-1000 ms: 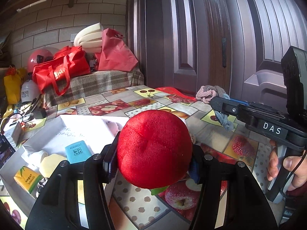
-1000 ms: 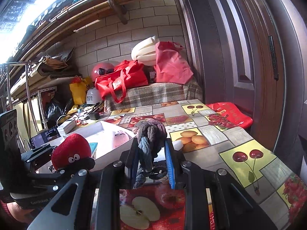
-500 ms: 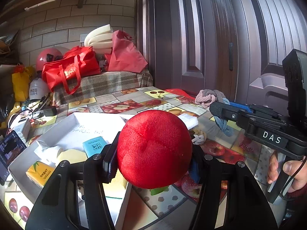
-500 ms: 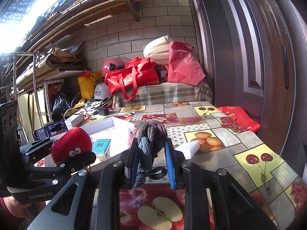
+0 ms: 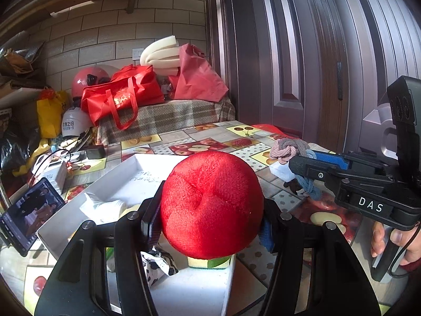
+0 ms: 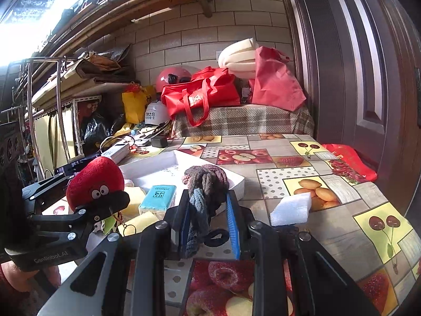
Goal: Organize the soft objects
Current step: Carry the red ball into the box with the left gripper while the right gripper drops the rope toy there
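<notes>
White letters "DAS" stand on the side of the right tool (image 5: 302, 167), seen at the right. "GenRobot.AI" stands on the body of the left tool (image 6: 110, 205), near left. The teal packet (image 6: 158, 197) and far white helmet (image 6: 155, 114) carry print too small to read.

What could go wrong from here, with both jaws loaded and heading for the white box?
1. The knotted rope toy in the right gripper trails a loose tail below the jaws; it could snag the white box rim.
2. The red plush bulges well past the left gripper; it may roll out on release.
3. The box already holds a teal pack and yellow sponges, so space is tight.
</notes>
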Action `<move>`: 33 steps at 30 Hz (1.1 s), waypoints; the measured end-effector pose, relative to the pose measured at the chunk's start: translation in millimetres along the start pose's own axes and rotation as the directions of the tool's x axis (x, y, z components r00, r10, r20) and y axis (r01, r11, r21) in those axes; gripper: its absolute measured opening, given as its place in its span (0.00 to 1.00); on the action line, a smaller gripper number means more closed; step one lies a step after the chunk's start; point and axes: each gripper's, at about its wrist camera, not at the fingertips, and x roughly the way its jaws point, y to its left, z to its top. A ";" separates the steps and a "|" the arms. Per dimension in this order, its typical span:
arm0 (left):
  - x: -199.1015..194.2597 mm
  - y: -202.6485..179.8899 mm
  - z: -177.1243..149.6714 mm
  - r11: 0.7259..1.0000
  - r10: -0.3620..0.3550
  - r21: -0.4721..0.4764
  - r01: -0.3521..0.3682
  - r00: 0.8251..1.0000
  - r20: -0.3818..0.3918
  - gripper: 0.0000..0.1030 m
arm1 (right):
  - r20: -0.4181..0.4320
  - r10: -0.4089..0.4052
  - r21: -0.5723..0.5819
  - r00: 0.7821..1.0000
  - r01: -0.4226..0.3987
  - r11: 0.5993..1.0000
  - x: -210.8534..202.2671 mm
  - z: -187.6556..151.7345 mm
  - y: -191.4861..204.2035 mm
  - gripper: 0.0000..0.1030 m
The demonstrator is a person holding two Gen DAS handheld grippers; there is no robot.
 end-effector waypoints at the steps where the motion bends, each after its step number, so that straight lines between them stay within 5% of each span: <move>1: 0.3 7.2 -0.3 1.000 0.016 -0.010 -0.016 1.000 0.002 0.57 | -0.006 0.006 -0.008 1.000 -0.006 1.000 3.8 0.0 4.9 0.24; 12: 8.1 87.8 -5.5 0.971 0.203 -0.127 -0.202 0.979 -0.002 0.57 | -0.035 0.061 -0.067 0.998 -0.063 0.996 40.1 6.4 41.2 0.25; 33: 44.4 105.0 3.6 0.959 0.259 -0.110 -0.262 0.965 -0.043 0.59 | -0.103 0.054 -0.140 0.993 -0.068 0.988 109.8 23.5 89.0 0.26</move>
